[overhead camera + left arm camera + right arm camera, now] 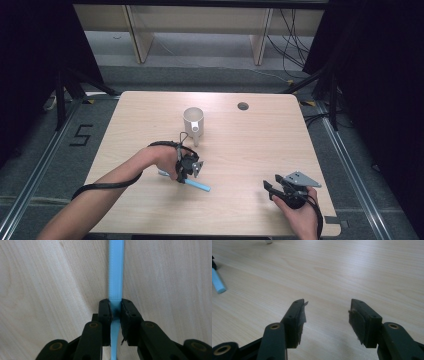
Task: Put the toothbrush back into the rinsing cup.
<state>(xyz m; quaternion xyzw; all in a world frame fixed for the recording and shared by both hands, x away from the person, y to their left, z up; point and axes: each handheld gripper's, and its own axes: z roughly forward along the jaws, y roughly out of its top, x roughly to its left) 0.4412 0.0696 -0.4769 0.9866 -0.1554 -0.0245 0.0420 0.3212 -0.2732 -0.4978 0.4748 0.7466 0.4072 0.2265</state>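
A light-blue stick [199, 186] lies flat on the wooden table [250, 150], left of the middle near the front. My left gripper [184, 179] points down at it. In the left gripper view the jaws [115, 302] press on the stick [116, 270] from both sides, and it runs straight away from them. A white mug [193, 120] stands upright behind this, with its handle facing the front. At the front right my right gripper [271, 182] is held low over the table. Its jaws [327, 307] stand open with bare wood between them, and one end of the stick [217, 282] shows at far left.
A round cable hole [243, 106] sits near the table's back edge. Bare wood stretches between the two grippers and across the right half. Black curtains and dark frames flank the table, with wooden legs and cables on the floor behind.
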